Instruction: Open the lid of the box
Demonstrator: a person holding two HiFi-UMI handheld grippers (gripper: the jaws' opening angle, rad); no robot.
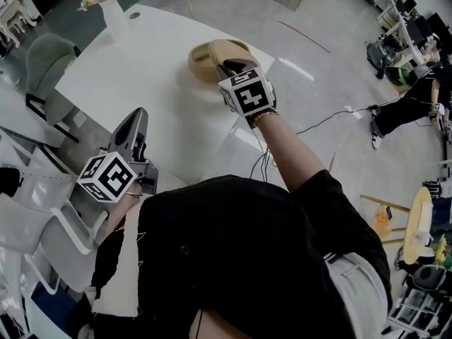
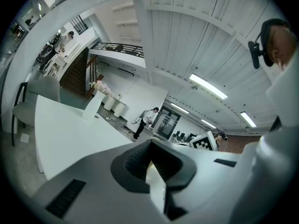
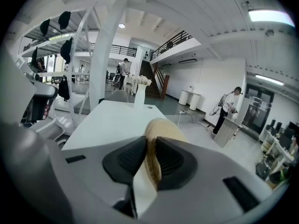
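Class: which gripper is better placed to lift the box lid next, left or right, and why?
Right. The right gripper pinches the tan lid by its edge. The left gripper holds nothing and sits well short of the box, near the table edge.

black short-sleeved top (image 1: 233, 246), pale trousers (image 1: 360, 288), two grey hand-held grippers (image 1: 138, 119) (image 1: 230, 66), black-and-white marker cubes (image 1: 106, 177) (image 1: 246, 96)

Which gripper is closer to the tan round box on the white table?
Right. The right gripper is clamped on the box lid; the left gripper sits back near the table's edge, well apart from it.
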